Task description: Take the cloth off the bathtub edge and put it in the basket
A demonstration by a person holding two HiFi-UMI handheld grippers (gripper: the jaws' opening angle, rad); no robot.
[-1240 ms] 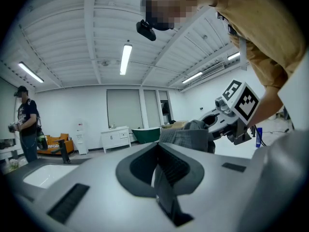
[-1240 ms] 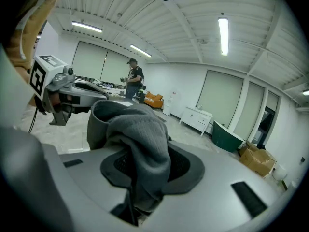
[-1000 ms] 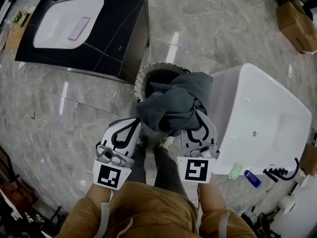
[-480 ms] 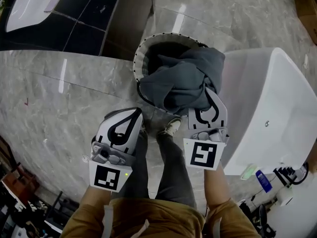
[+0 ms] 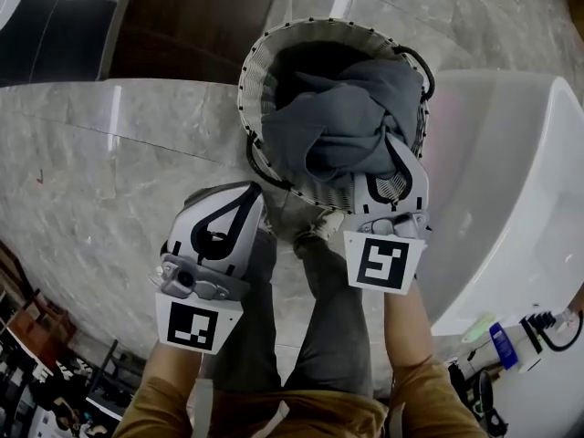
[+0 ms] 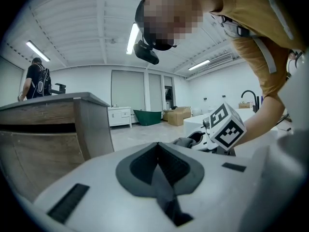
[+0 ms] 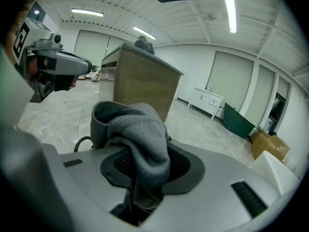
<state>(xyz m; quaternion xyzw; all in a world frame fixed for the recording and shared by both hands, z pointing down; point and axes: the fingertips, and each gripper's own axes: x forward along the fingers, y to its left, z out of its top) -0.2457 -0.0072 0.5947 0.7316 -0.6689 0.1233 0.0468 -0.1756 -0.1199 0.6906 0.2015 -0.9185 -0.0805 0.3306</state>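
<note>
A grey cloth (image 5: pixel 342 121) hangs bunched over the mouth of the round woven basket (image 5: pixel 260 57), covering most of its opening. My right gripper (image 5: pixel 394 173) is shut on the cloth's near edge, over the basket's right rim. In the right gripper view the cloth (image 7: pixel 137 139) is pinched between the jaws and folds forward above a basket handle (image 7: pixel 82 144). My left gripper (image 5: pixel 243 201) hovers left of the basket over the floor, shut and empty. Its closed jaws show in the left gripper view (image 6: pixel 157 151). The white bathtub (image 5: pixel 511 199) stands right of the basket.
A dark wooden cabinet (image 5: pixel 192 26) stands just behind the basket. The person's legs and shoes (image 5: pixel 315 231) are below the basket between the grippers. Bottles (image 5: pixel 506 345) sit near the tub's lower corner. A person (image 6: pixel 36 79) stands far off behind the counter.
The right gripper has carried the cloth forward from beside the tub to over the basket's mouth. The left gripper has stayed shut alongside. The head view has moved closer to the basket.
</note>
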